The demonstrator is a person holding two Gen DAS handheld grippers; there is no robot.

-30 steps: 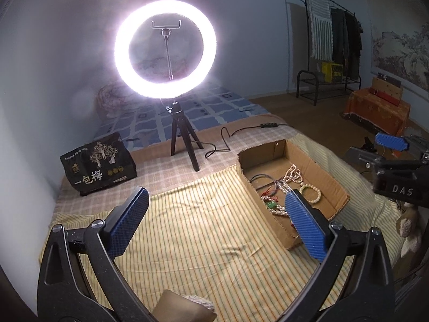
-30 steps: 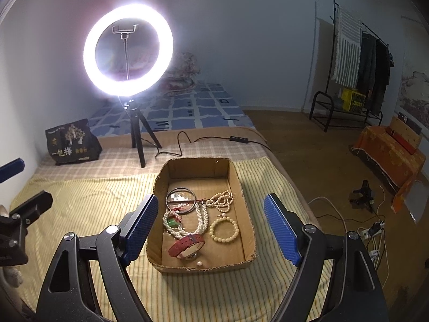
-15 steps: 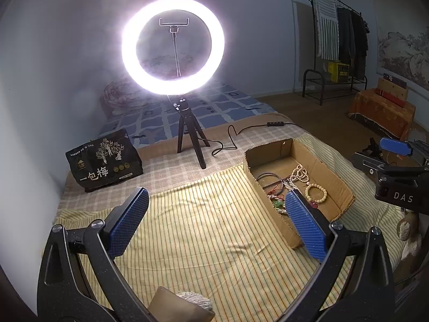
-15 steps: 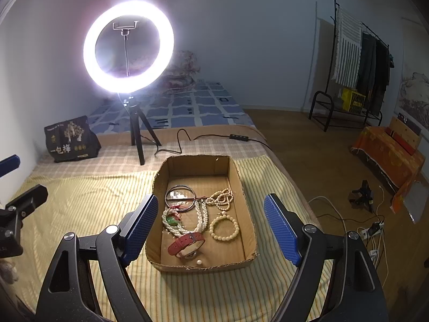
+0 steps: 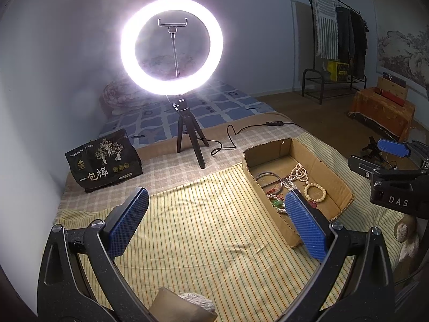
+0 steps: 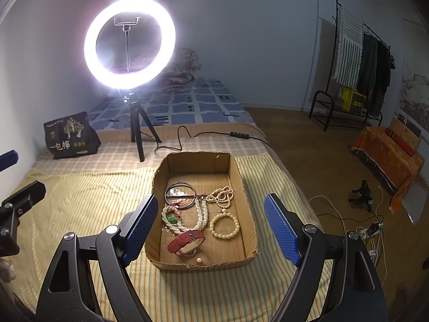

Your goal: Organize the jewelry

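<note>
An open cardboard box (image 6: pixel 242 187) lies on the striped yellow cloth (image 6: pixel 80 201). It holds a dark bangle (image 6: pixel 180 195), pearl necklaces (image 6: pixel 221 194), a cream bead bracelet (image 6: pixel 224 225), a green pendant (image 6: pixel 171 218), a red-strapped watch (image 6: pixel 186 241) and a loose pearl (image 6: pixel 199 260). My right gripper (image 6: pixel 211 228) is open and empty, hovering above the box's near end. My left gripper (image 5: pixel 214 220) is open and empty, over the cloth left of the box (image 5: pixel 284 145). The bracelet (image 5: pixel 315 191) shows there too.
A lit ring light on a black tripod (image 6: pixel 130 43) stands behind the box, its cable (image 6: pixel 187 136) trailing right. A black bag with Chinese writing (image 6: pixel 71 139) sits at back left. The bed edge drops to a wood floor (image 6: pixel 308 147) with cables on the right.
Both views have shifted slightly: the left gripper view drifted so the ring light and box sit further right. The right gripper stays over the box. Jaws unchanged.
</note>
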